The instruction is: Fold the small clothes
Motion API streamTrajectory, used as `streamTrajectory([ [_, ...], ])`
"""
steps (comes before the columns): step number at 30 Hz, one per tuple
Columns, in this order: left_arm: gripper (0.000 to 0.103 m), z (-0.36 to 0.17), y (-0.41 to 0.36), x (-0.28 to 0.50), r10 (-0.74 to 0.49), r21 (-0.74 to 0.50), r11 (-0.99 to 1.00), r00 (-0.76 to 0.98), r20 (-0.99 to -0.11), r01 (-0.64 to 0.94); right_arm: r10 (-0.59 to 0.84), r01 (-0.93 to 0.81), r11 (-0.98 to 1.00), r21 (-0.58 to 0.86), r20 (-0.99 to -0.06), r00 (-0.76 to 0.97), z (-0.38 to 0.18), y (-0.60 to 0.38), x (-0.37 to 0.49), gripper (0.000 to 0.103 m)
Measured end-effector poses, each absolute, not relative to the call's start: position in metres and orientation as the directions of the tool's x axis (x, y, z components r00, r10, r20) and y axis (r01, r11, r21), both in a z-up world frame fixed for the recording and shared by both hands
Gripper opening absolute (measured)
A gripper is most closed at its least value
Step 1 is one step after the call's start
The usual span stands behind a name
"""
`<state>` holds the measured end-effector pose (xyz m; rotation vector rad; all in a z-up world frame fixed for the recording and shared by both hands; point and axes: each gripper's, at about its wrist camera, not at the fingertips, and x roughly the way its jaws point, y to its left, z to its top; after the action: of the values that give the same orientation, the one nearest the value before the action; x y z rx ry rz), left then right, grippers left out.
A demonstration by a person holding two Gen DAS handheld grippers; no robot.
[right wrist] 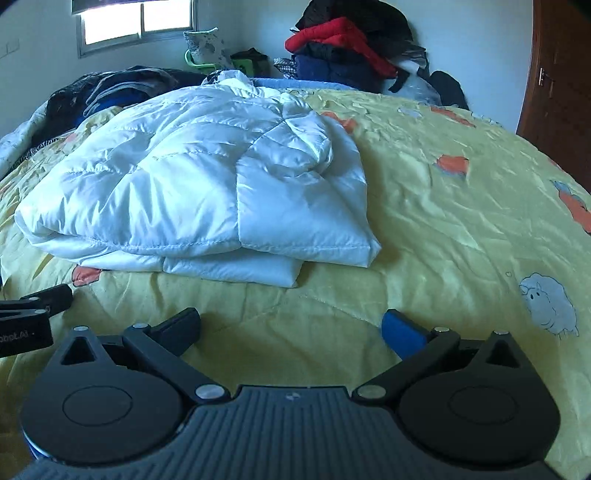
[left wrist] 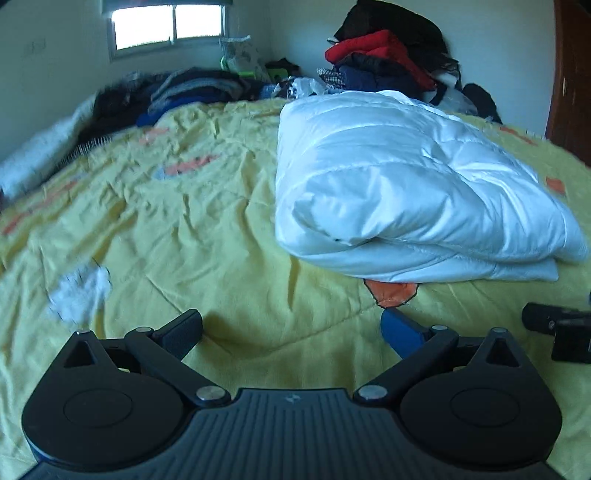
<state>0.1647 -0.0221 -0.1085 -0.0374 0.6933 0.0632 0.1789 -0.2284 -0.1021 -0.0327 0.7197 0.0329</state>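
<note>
A white quilted puffer jacket (left wrist: 406,184) lies folded on the yellow bedspread (left wrist: 207,236), to the right in the left wrist view and centre-left in the right wrist view (right wrist: 192,184). My left gripper (left wrist: 291,328) is open and empty, low over the bedspread, short of the jacket's near left corner. My right gripper (right wrist: 291,328) is open and empty, just in front of the jacket's near edge. The right gripper's tip shows at the right edge of the left view (left wrist: 557,328); the left gripper's tip shows at the left edge of the right view (right wrist: 33,306).
A pile of dark clothes (left wrist: 177,92) lies at the far left of the bed. A stack of red, navy and black garments (right wrist: 343,51) sits at the far wall. A wooden door (right wrist: 557,74) stands at right. A window (left wrist: 170,26) is at the back left.
</note>
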Motion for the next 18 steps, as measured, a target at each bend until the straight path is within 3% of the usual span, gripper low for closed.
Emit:
streamTrajectory([
  [18, 0.103, -0.1105, -0.0248, 0.1618, 0.059, -0.001, 0.997, 0.773, -0.631, -0.077, 0.005, -0.023, 1.0, -0.02, -0.643, 0.766, -0.1048, -0.2269, 0.1752, 0.103],
])
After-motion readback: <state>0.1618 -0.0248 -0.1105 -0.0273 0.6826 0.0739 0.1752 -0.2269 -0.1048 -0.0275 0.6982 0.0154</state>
